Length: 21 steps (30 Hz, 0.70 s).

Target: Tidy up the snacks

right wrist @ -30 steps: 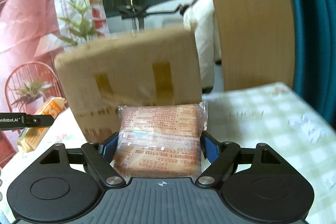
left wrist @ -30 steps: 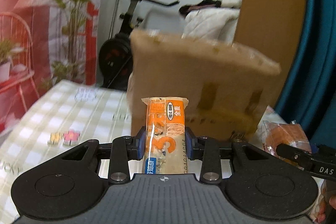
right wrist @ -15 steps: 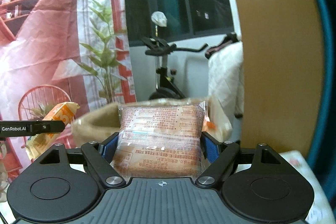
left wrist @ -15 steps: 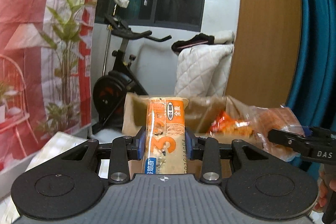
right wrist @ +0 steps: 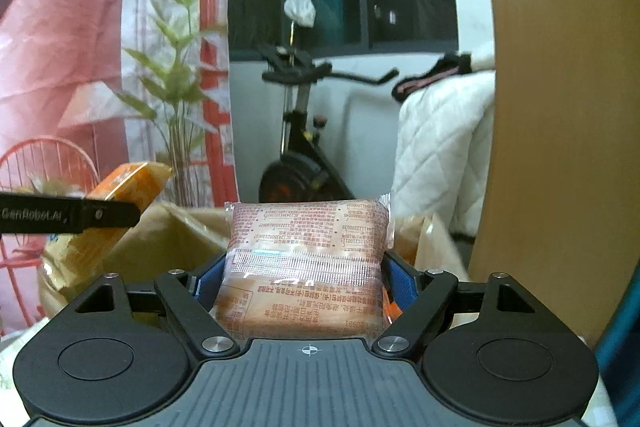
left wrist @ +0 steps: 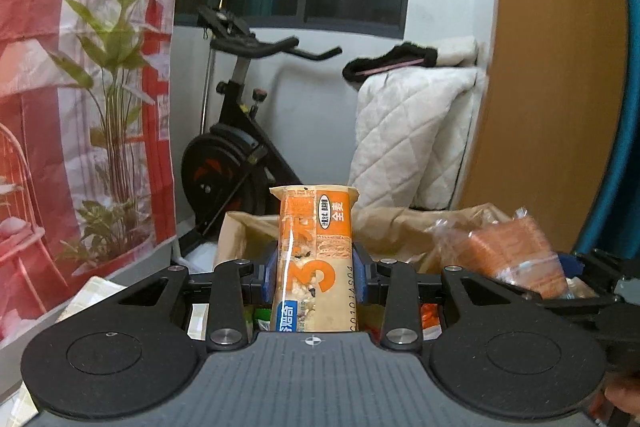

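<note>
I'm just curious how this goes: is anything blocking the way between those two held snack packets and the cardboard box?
Nothing visible does. The orange packet in the left gripper and the brown packet in the right gripper sit just in front of the open box. Other snacks already lie inside, but the opening looks clear.

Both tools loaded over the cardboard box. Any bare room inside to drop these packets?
Little shows. The open brown cardboard box already holds packets below the left tool; emptiest is its left inner wall, beside the orange snack bar. Right side is crowded by the clear-wrapped bread packet.
</note>
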Motion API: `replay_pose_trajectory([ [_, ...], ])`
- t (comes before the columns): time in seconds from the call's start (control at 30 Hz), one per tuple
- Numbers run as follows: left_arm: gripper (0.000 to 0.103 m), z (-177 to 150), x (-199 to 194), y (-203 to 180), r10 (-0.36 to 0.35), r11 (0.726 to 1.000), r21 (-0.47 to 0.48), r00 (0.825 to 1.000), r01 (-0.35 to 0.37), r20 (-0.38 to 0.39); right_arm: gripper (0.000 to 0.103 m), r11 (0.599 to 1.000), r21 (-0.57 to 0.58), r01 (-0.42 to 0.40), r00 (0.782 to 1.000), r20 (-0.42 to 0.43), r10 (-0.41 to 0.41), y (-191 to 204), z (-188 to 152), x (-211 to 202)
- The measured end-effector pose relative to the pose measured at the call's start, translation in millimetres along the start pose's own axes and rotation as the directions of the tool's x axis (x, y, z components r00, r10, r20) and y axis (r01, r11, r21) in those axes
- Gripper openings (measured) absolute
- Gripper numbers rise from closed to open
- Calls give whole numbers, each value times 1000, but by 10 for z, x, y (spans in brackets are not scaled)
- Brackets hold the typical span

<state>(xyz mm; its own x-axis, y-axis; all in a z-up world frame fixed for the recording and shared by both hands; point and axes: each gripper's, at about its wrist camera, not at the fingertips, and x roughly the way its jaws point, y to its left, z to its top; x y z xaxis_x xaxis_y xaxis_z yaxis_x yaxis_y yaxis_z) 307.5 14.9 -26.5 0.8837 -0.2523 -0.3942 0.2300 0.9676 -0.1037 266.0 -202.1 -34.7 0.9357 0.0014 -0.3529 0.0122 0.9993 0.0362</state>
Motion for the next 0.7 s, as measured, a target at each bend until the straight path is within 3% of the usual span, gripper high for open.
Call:
replay_pose_trajectory([
  [0.07, 41, -29, 49, 35, -17, 1000, 2, 1000, 17, -19, 87, 1000, 8, -1, 1000, -22, 1, 0, -64, 75],
  [0.17, 70, -63, 50, 90, -43, 999, -2, 998, 42, -45, 97, 999, 32, -20, 999, -31, 21, -25, -131, 81],
  [0.2, 74, -79, 21, 95, -34, 999, 3, 998, 35, -44, 97, 999, 36, -15, 999, -32, 17, -31, -136, 67],
  [0.33, 77, -120, -96, 115, -26, 999, 20, 998, 27, -59, 98, 999, 31, -21, 999, -44, 22, -33, -119, -18],
  [0.47, 87, -123, -271, 126, -28, 999, 20, 998, 29, -55, 101, 1000, 27, -8, 999, -45, 9, -11, -82, -202],
  [0.7, 91, -89, -771, 25, -7, 997, 72, 1000, 7, -4, 102, 999, 38, 20, 1000, -20, -19, 114, 31, -690],
])
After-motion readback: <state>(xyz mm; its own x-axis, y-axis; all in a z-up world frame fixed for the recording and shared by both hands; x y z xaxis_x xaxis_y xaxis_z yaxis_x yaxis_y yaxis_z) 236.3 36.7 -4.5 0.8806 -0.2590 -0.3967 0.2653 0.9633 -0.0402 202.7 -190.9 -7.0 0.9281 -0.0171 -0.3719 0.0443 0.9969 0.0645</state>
